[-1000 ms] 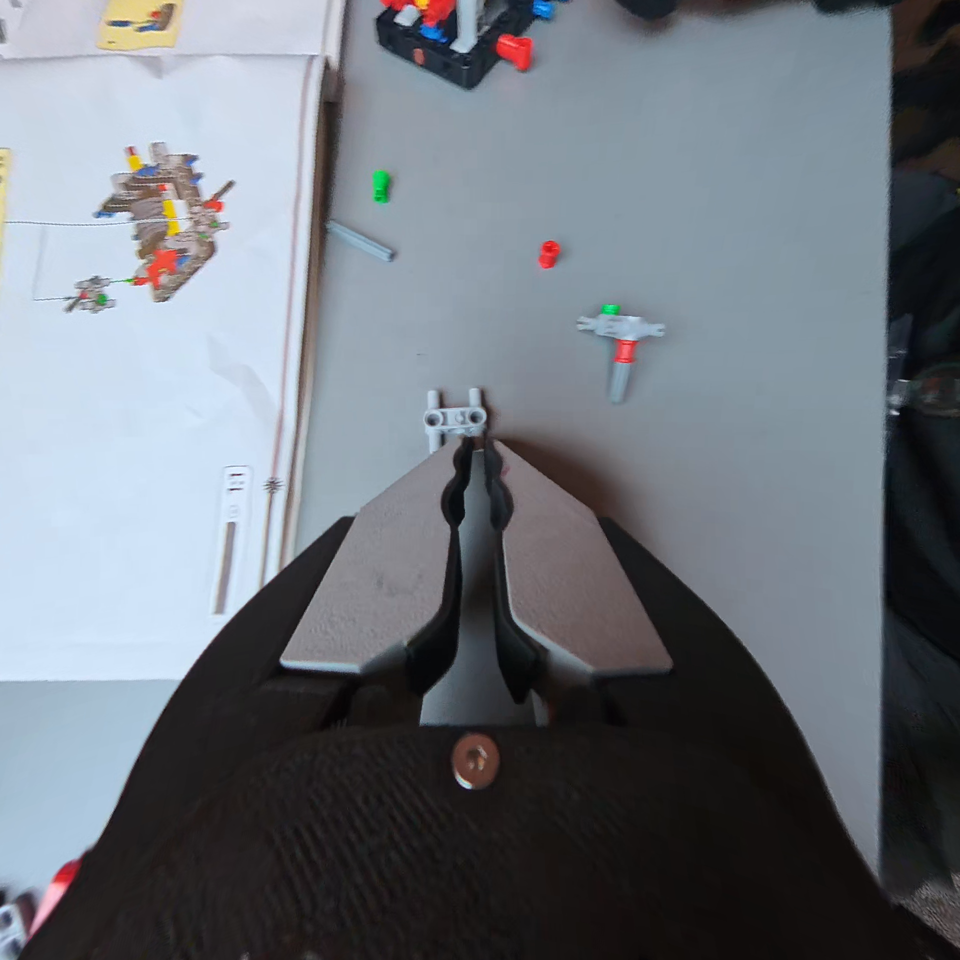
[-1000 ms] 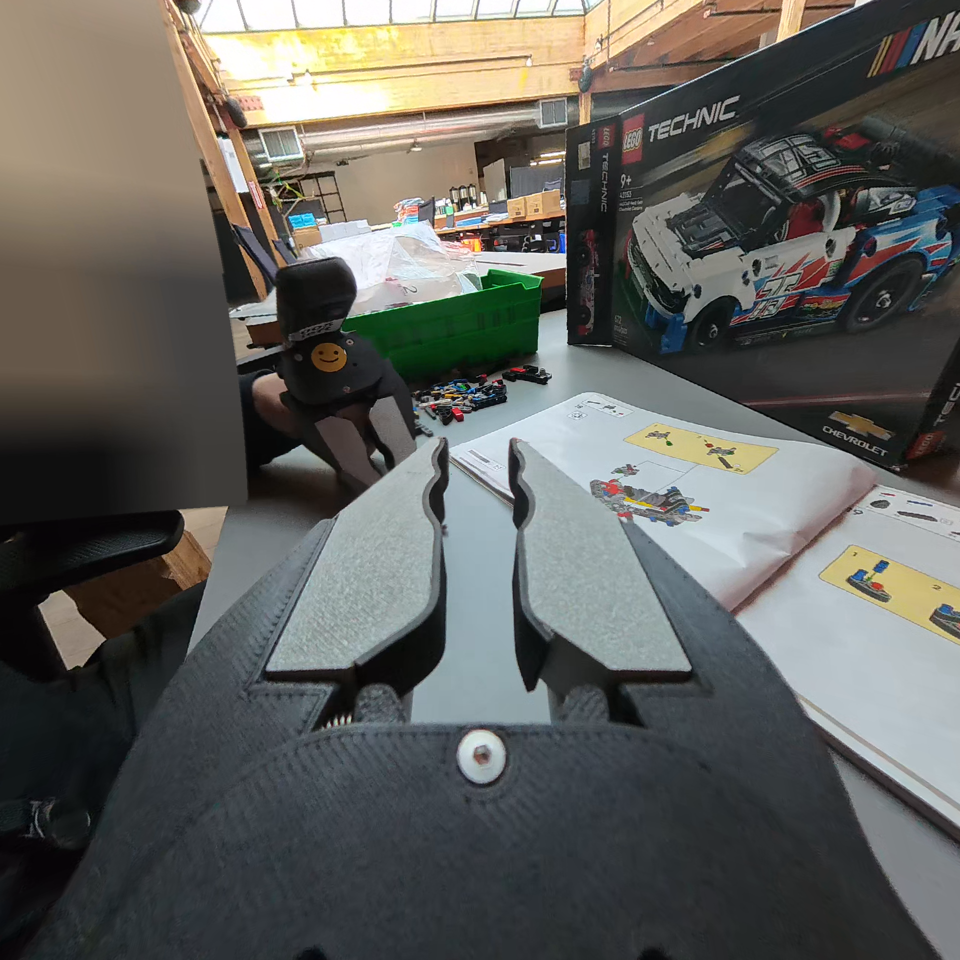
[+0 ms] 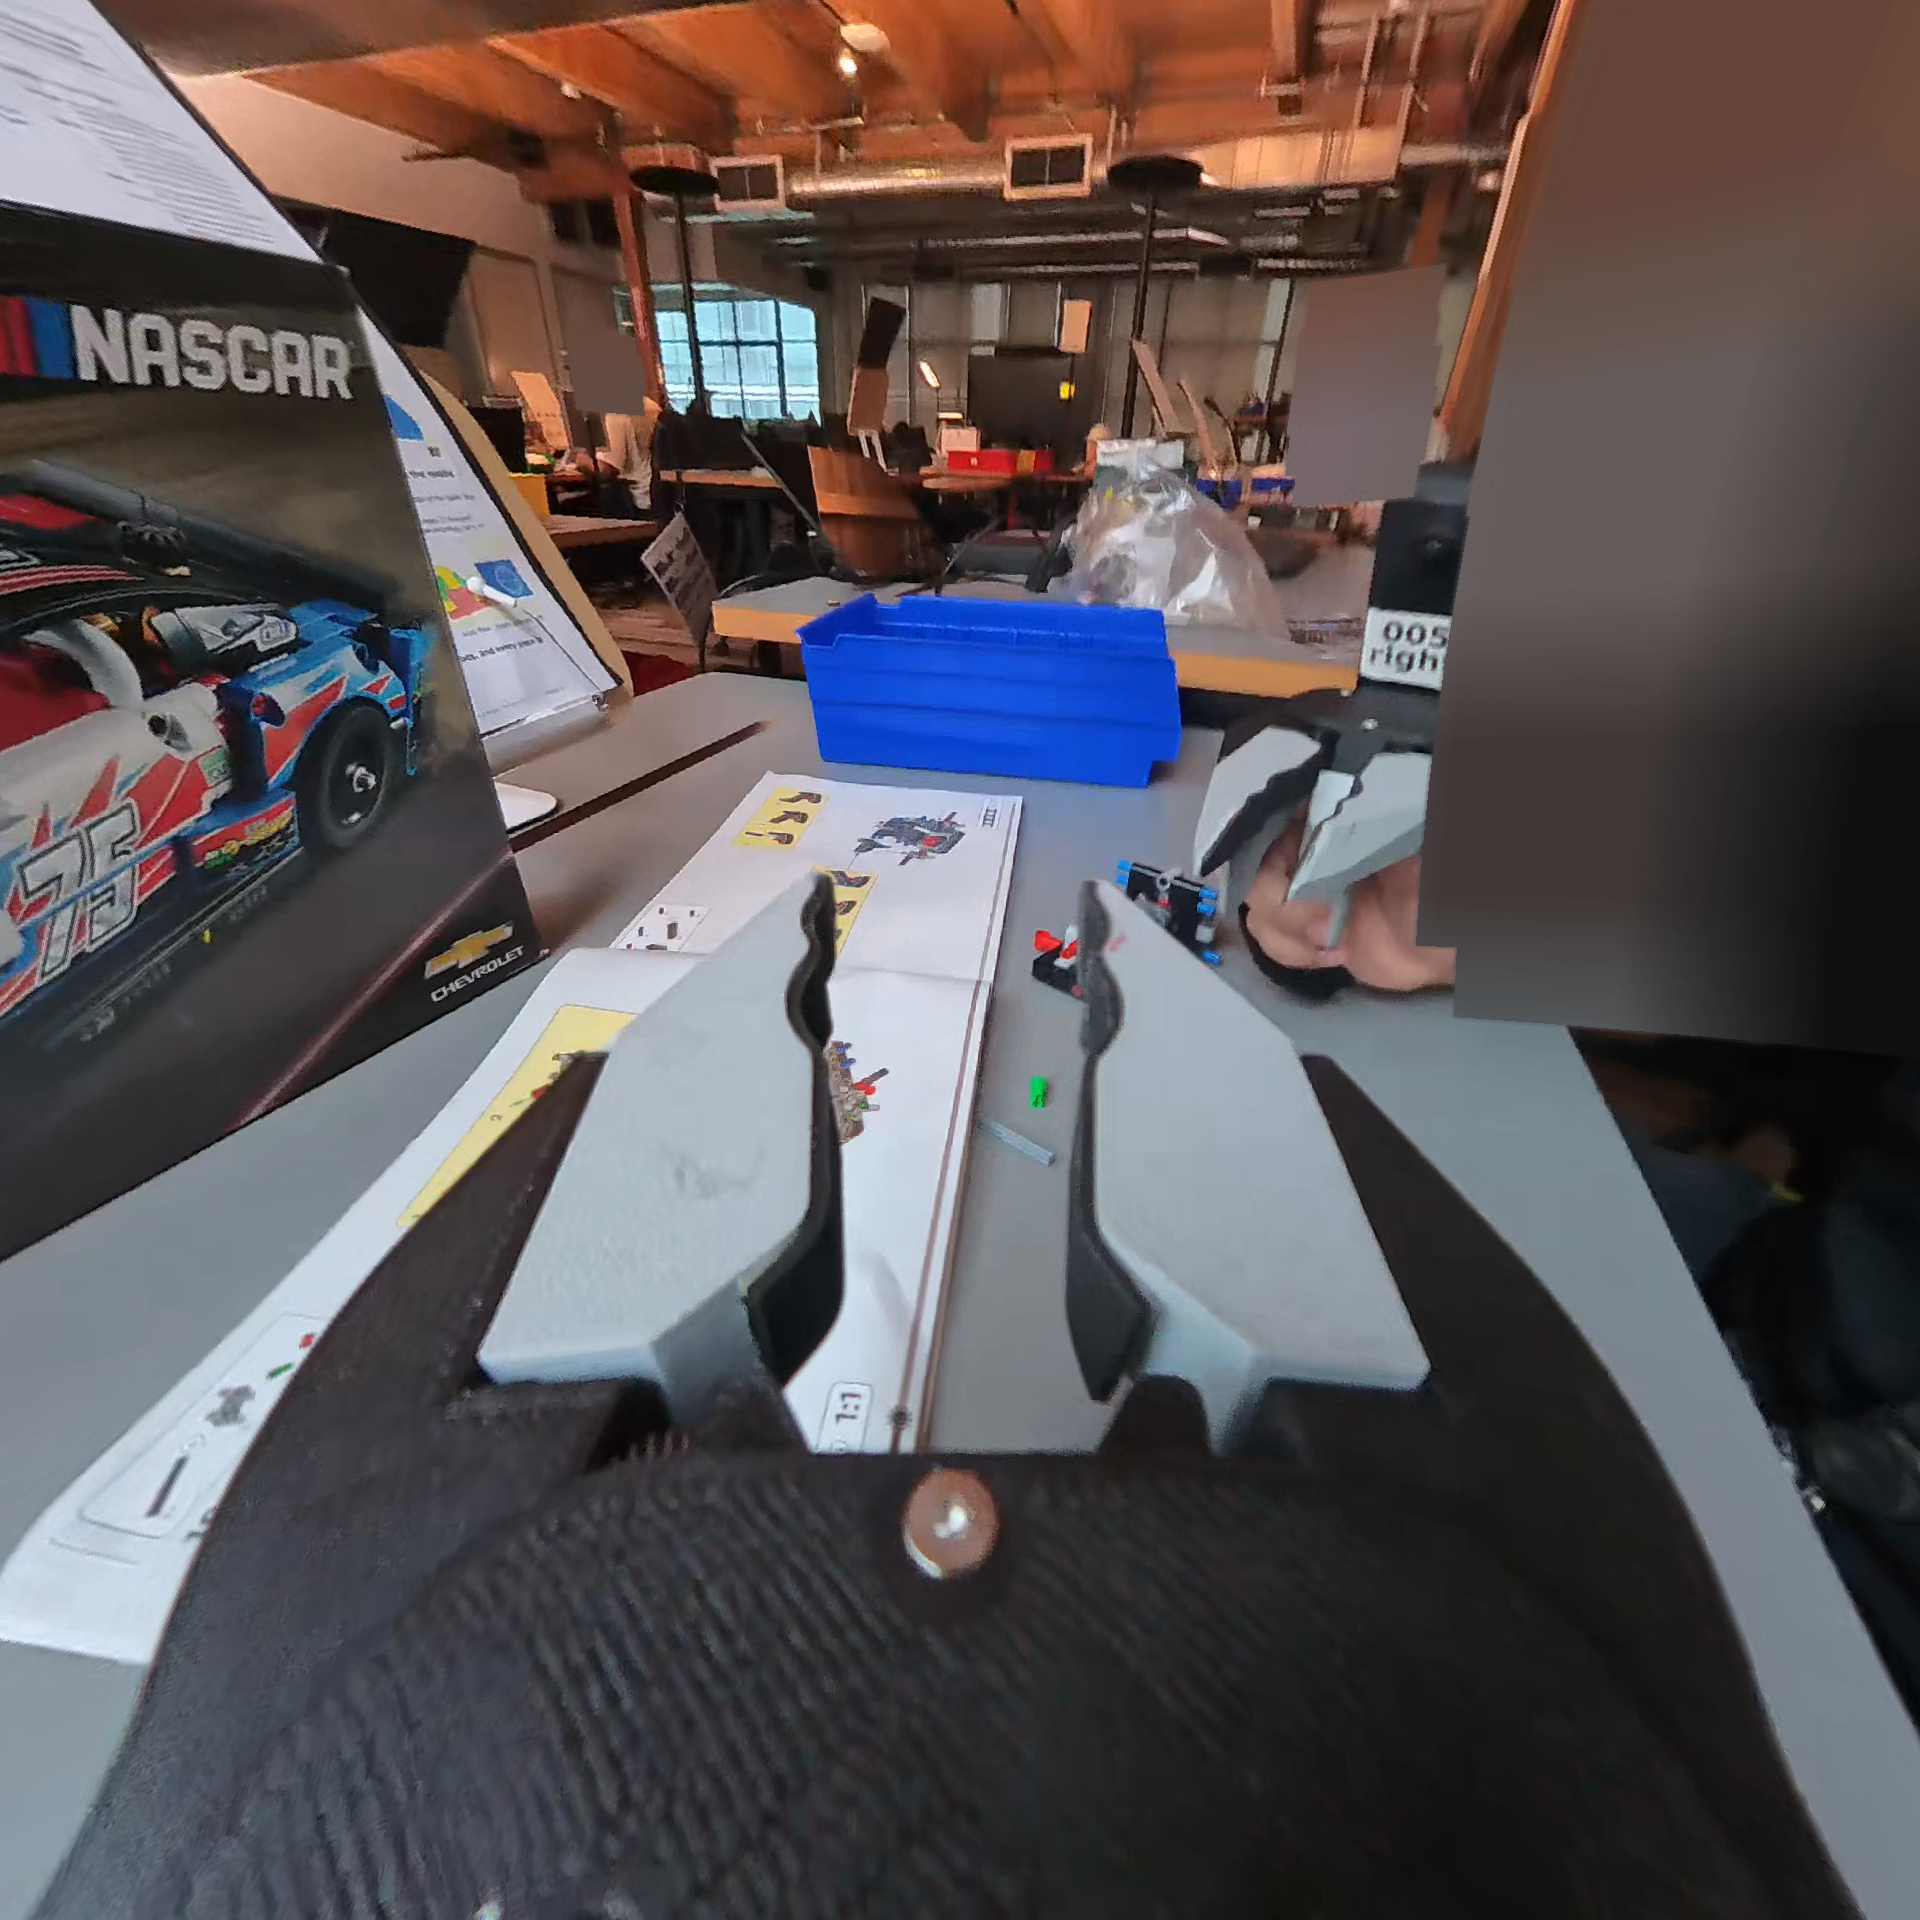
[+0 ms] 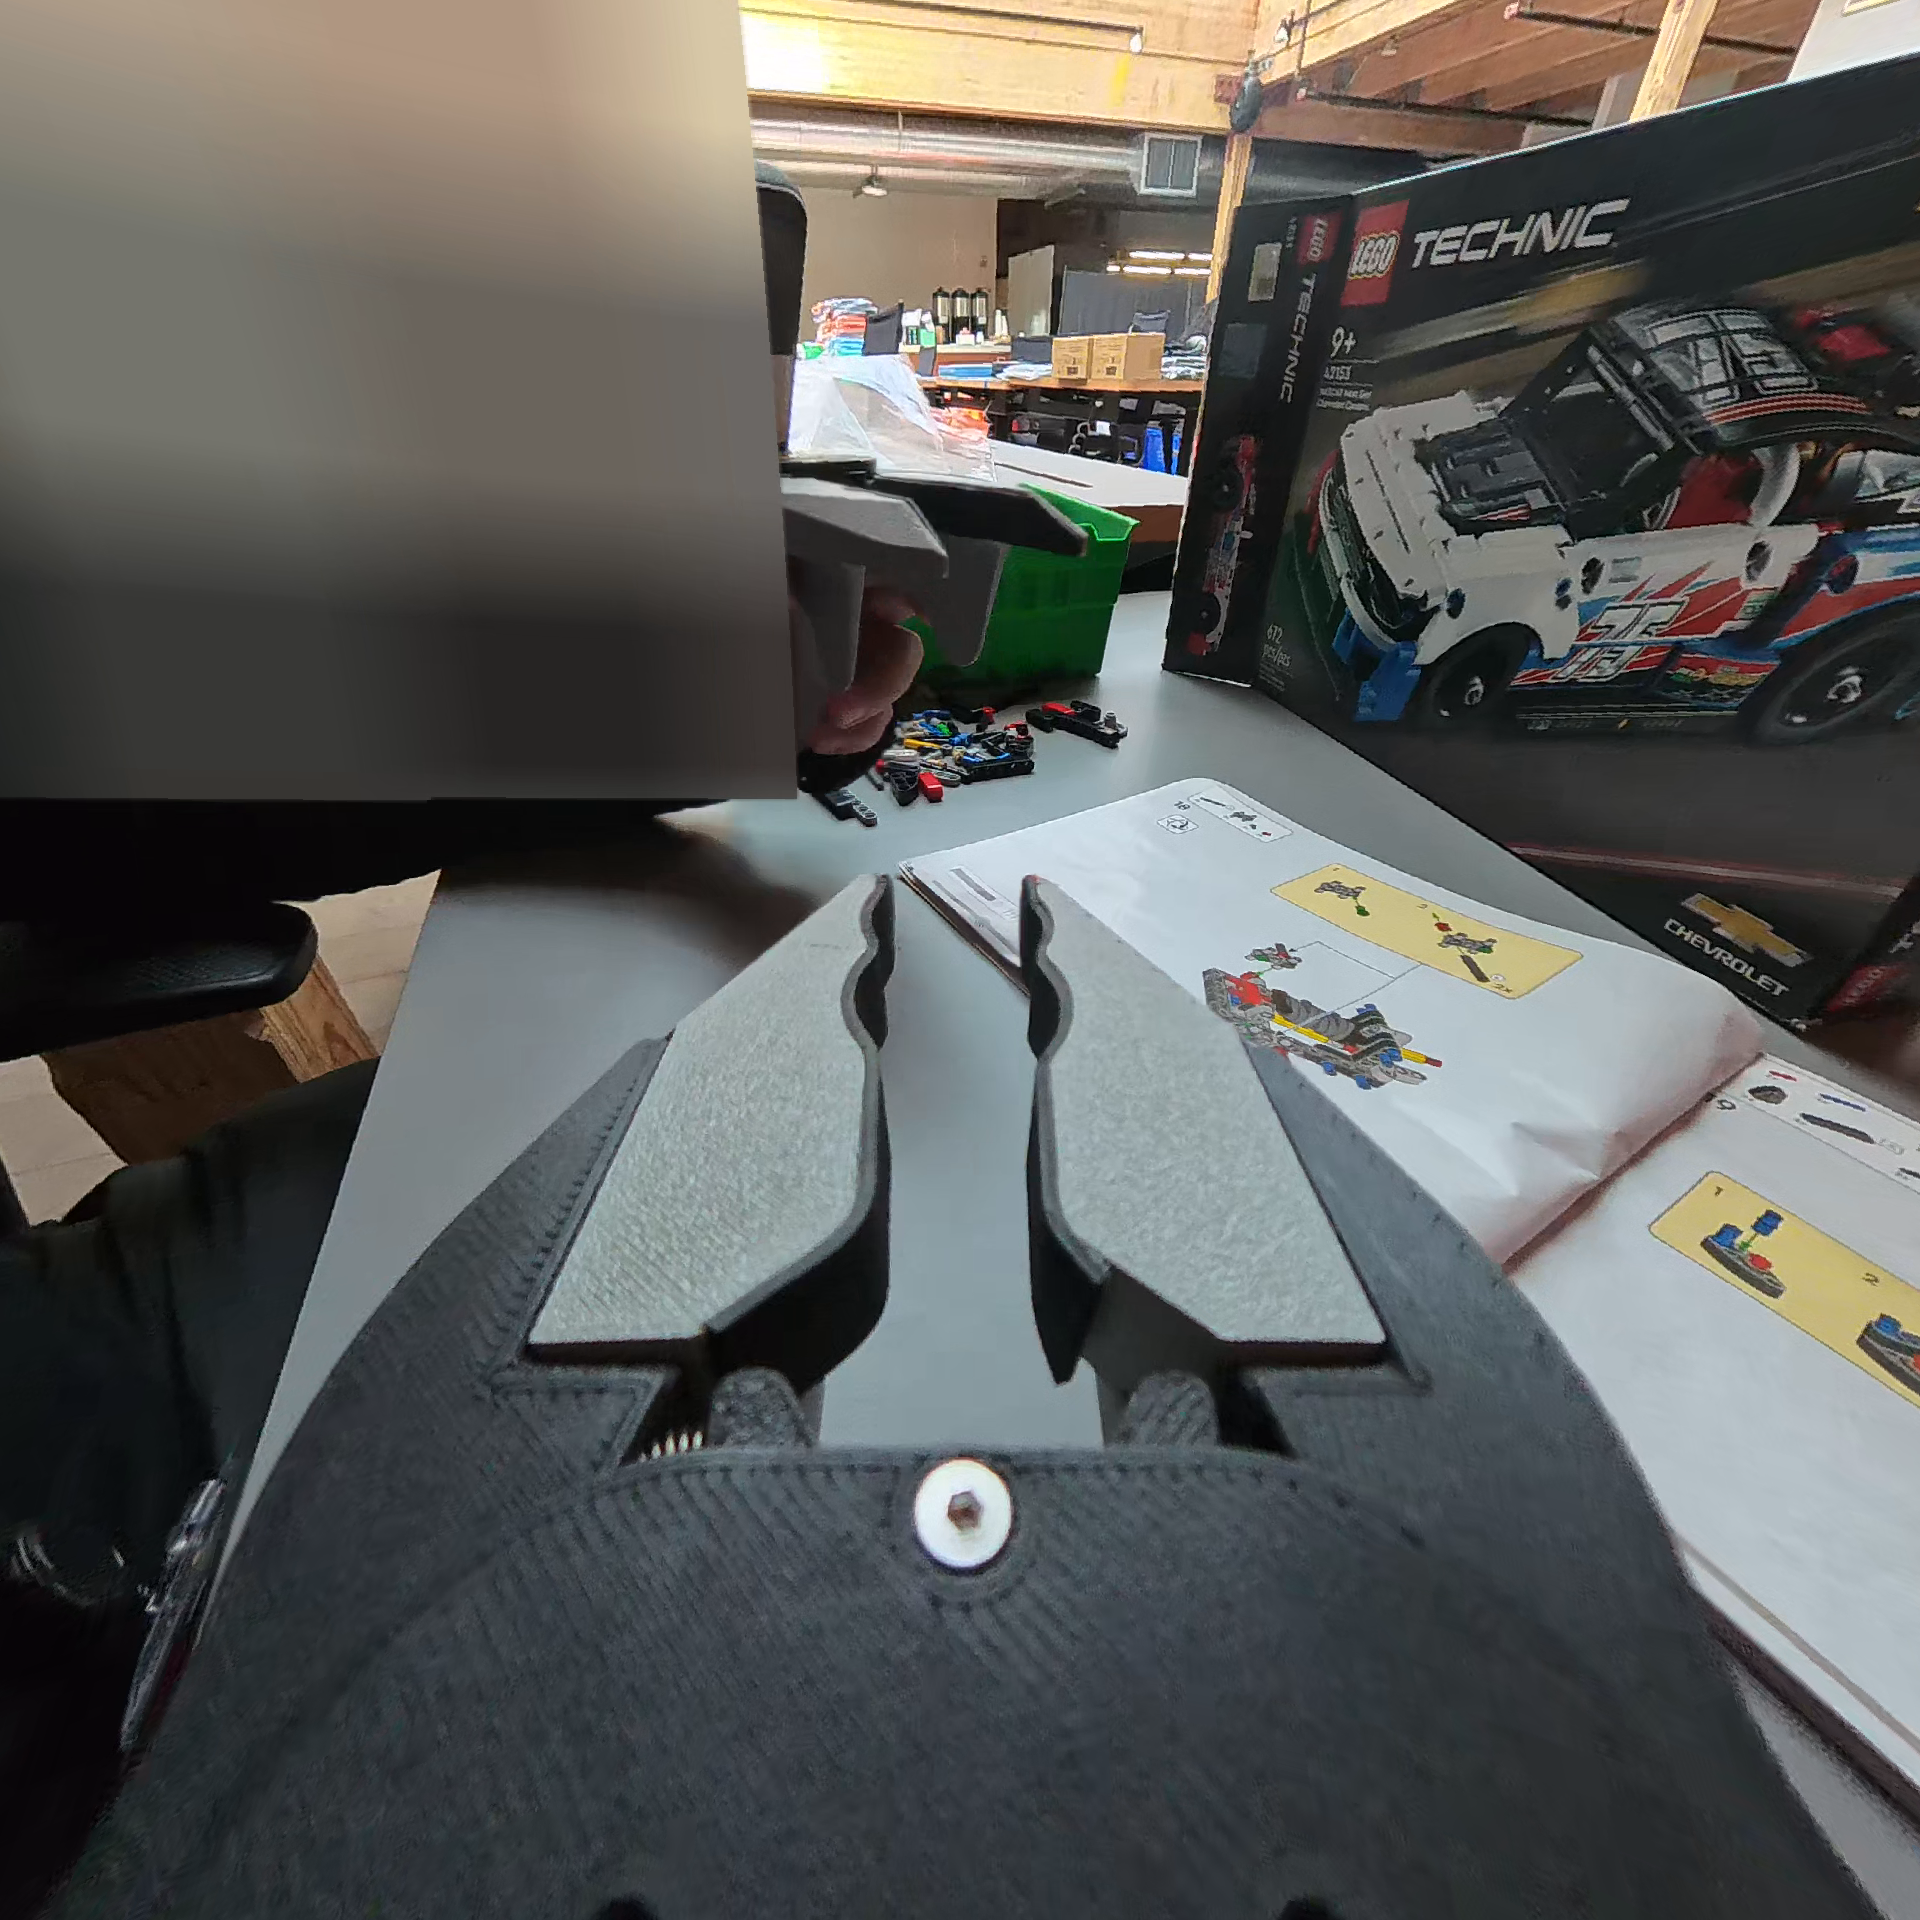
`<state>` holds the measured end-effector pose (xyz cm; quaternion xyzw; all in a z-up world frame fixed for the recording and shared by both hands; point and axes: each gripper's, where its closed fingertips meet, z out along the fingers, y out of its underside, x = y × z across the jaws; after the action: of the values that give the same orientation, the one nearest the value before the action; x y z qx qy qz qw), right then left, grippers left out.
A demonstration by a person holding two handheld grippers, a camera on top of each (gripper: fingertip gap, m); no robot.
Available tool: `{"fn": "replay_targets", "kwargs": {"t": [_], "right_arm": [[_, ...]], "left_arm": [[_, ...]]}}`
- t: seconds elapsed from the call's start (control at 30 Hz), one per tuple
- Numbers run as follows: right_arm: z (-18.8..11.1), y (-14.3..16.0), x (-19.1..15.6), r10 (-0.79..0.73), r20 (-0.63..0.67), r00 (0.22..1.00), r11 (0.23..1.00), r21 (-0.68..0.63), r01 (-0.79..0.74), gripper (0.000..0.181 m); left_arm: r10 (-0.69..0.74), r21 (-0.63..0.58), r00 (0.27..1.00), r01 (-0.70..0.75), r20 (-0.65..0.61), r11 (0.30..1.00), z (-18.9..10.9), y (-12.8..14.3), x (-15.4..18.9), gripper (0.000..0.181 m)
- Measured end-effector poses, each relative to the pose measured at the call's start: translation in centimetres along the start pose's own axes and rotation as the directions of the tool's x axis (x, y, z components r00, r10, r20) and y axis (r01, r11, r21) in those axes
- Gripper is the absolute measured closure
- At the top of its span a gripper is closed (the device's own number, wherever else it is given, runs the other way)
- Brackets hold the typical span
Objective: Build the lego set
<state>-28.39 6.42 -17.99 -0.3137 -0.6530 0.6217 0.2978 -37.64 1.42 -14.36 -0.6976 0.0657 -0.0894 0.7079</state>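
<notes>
Left gripper wide apart, empty, above open white instruction booklet on grey table. Right gripper part-open, empty. Loose lego pieces beside green plastic bin; blue plastic bin contents hidden.

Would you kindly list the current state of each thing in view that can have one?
left gripper: open, empty, raised above the table.
right gripper: open, empty.
instruction booklet: lying open on the grey table.
set box: standing upright.
blue bin: upright; contents cannot be seen.
green bin: upright, partly hidden.
loose pieces: heaped, unassembled.
</notes>
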Motion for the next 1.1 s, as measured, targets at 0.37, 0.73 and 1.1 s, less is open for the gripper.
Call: {"fn": "replay_targets", "kwargs": {"t": [0.37,0.73,1.1], "right_arm": [[-2.0,-2.5,2.4,-0.020,-0.151,0.988,0.988,0.146,0.042,0.175],[-2.3,-2.6,2.6,-0.113,-0.182,0.977,0.983,0.124,0.137,0.179],[-2.5,-1.8,4.8,-0.152,-0.294,0.943,0.983,0.054,0.176,0.171]], "left_arm": [[-0.092,0.047,0.994,0.089,0.055,0.995,-2.9,-1.0,-2.0,0.135],[-0.107,-0.010,0.993,0.107,0.050,0.994,-2.3,0.1,-2.2,0.136],[-0.152,-0.073,0.988,0.154,0.033,0.985,-2.0,1.3,-2.3,0.131]]}}
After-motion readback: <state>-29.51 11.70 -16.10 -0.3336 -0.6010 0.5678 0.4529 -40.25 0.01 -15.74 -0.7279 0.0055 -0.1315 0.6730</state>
